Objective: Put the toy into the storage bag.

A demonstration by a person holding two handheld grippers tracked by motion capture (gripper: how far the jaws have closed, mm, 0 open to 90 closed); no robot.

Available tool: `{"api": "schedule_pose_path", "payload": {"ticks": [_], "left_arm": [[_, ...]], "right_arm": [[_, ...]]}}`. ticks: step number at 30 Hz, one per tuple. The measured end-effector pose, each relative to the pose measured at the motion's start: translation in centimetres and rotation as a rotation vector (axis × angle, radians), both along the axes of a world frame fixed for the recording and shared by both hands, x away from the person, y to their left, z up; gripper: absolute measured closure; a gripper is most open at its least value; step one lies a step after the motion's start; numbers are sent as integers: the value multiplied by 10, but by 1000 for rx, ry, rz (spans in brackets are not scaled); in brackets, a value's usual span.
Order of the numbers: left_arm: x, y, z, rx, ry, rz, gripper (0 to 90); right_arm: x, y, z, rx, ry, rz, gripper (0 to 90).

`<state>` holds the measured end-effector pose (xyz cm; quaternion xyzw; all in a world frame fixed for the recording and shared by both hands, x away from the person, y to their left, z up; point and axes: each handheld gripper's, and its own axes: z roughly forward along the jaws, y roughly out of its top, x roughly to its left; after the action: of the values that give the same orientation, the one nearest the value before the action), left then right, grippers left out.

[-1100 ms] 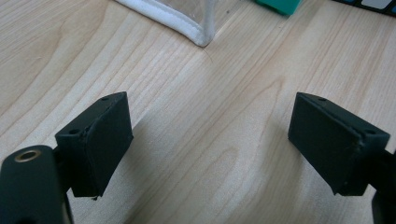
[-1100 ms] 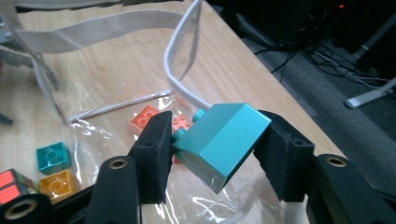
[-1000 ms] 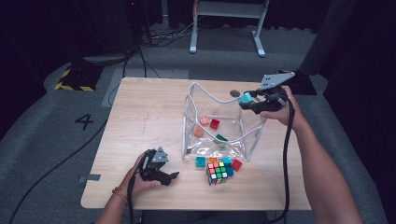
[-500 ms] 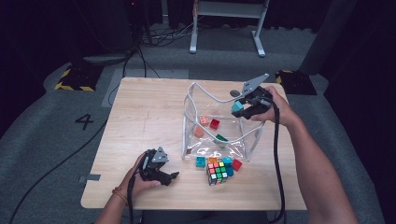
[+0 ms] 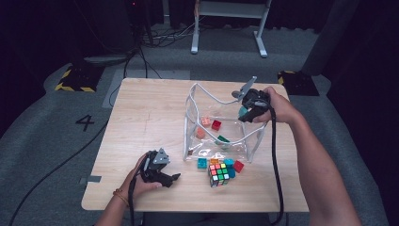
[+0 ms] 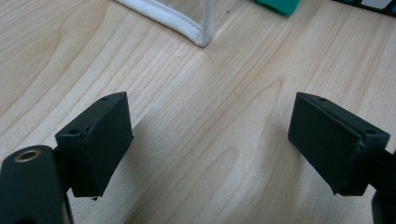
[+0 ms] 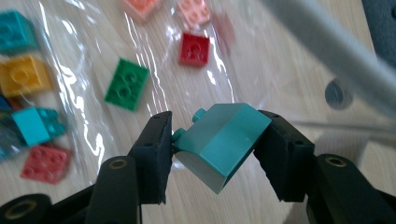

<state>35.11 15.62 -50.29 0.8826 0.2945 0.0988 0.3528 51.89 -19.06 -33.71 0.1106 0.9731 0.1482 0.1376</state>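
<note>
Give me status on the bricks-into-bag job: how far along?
Partly done. Done: red brick, green brick and two pink ones lie inside the clear bag. In hand: right tongs grip a teal brick over the bag's opening. Left: teal, orange and red bricks beside the puzzle cube lie outside the bag, near its front edge. Left tongs rest open on the table, empty.

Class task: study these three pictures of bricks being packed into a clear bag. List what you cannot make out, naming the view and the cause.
- Bricks behind the puzzle cube, high view: partly hidden by the cube, so their number is unclear.
- Teal brick in the right tongs, right gripper view: studded face mostly turned away.
- Green brick, left gripper view: cut off by the top edge.
- Grey bar, right gripper view: blurred, unidentifiable.
- Clear bag, high view: whether the brick is past its rim is unclear.
</note>
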Motion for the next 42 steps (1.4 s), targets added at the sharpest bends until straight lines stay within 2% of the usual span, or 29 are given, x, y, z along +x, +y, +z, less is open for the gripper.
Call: {"api": "schedule_pose_path", "payload": {"ticks": [1, 2, 3, 6, 8, 13, 16, 17, 21, 25, 26, 27, 28, 29, 30, 33, 34, 35, 37, 39, 41, 42], "left_arm": [[0, 0, 0, 1, -2, 1, 137], [0, 0, 0, 1, -2, 1, 137], [0, 0, 0, 0, 0, 0, 137], [0, 0, 0, 0, 1, 0, 137], [0, 0, 0, -1, 1, 0, 137], [0, 0, 0, 0, 0, 0, 137], [0, 0, 0, 0, 0, 1, 137], [0, 0, 0, 0, 0, 0, 137], [0, 0, 0, 0, 0, 0, 137], [0, 0, 0, 0, 0, 0, 137], [0, 0, 0, 1, -2, 1, 137], [0, 0, 0, 0, 0, 0, 137], [0, 0, 0, 0, 0, 0, 137], [0, 0, 0, -1, 1, 0, 137], [0, 0, 0, -1, 1, 0, 137], [0, 0, 0, 0, 0, 0, 137], [0, 0, 0, 0, 1, 0, 137], [0, 0, 0, -1, 0, 1, 137], [0, 0, 0, -1, 1, 0, 137], [0, 0, 0, 1, -1, 1, 137], [0, 0, 0, -1, 1, 0, 137], [0, 0, 0, -1, 1, 0, 137]], "right_arm": [[-1, -1, 0, -25, -6, -10, 479], [-1, -1, 0, -25, -6, -10, 479], [-1, -4, -1, -65, -7, 0, 479], [-3, -8, 0, -79, -1, -12, 479], [-4, -13, 2, -116, -7, -30, 479], [-7, -15, 5, -131, -3, -25, 478], [-8, -16, 5, -107, -16, -19, 477], [-9, -18, 6, -60, -18, -6, 470], [-11, -23, 8, 45, -29, -20, 416], [-16, -30, 14, 171, -70, -21, 379], [-16, -30, 14, 171, -70, -21, 379], [-19, -32, 16, 196, -92, -28, 374], [-24, -38, 22, 264, -124, -34, 363], [-29, -40, 25, 301, -118, -60, 363], [-29, -40, 25, 301, -118, -60, 363], [-39, -51, 31, 410, -153, -86, 363], [-44, -58, 36, 471, -189, -96, 369], [-47, -62, 38, 508, -188, -101, 369], [-53, -68, 42, 545, -199, -106, 369], [-56, -71, 43, 551, -210, -114, 366], [-63, -76, 46, 581, -210, -120, 357], [-69, -82, 48, 593, -231, -130, 355]]}}
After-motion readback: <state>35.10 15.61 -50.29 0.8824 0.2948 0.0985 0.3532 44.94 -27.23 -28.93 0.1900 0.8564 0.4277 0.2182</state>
